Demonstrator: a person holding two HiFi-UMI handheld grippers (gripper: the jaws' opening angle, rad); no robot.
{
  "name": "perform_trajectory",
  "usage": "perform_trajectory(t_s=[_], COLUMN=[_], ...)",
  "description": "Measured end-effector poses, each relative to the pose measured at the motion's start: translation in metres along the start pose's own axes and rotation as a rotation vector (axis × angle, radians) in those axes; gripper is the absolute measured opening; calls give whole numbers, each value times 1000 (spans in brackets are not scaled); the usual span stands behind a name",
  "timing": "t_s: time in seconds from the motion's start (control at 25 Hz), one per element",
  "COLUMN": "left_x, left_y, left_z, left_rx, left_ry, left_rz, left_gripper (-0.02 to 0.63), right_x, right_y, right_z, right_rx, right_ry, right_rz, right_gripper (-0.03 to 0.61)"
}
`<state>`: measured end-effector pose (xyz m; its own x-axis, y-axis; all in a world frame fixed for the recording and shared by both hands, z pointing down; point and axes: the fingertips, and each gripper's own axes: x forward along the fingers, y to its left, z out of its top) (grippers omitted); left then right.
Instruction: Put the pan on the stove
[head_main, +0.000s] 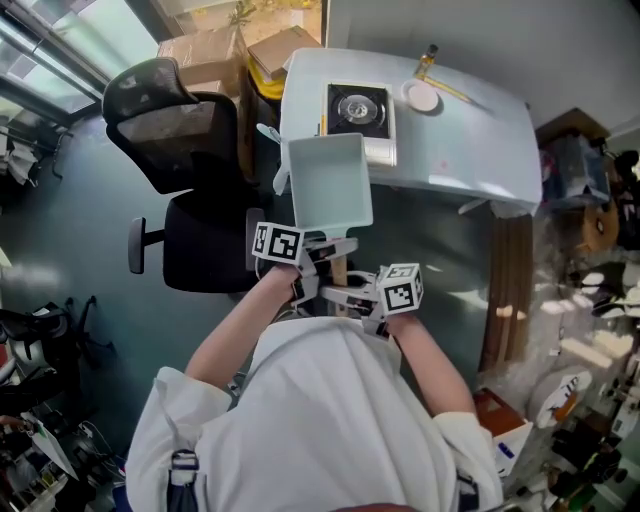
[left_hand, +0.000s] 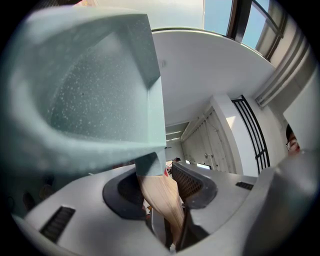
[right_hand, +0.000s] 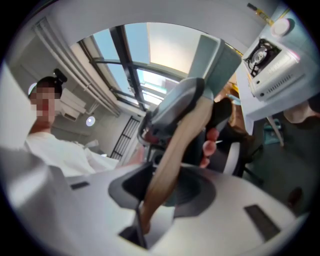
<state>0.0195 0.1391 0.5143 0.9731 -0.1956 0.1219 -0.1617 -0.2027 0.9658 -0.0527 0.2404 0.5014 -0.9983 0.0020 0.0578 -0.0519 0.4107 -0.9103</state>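
One empty square pan (head_main: 330, 185), wooden handle (right_hand: 175, 145) clamped by left gripper (left_hand: 159, 187) and right gripper (right_hand: 165, 187); portable stove (head_main: 360, 112) on white table (head_main: 470, 140), office chair (head_main: 190, 200) beside.

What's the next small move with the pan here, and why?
Probably carry the pan forward and a little right, level, until it is over the stove. The left gripper and right gripper both clamp its wooden handle, and the pan hangs at the near edge of the table, short of the bare burner.
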Motion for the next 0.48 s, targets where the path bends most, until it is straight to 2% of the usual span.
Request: perform_trajectory(t_s=[0.48], left_x=[55], left_y=[26], left_z=[52], left_rx=[-17], left_ry=[-43], left_rz=[37], left_gripper=[176], right_x=[-47], right_y=[-47], right_z=[47], right_rx=[15], right_ry=[61], right_rz=[13], right_gripper=[138])
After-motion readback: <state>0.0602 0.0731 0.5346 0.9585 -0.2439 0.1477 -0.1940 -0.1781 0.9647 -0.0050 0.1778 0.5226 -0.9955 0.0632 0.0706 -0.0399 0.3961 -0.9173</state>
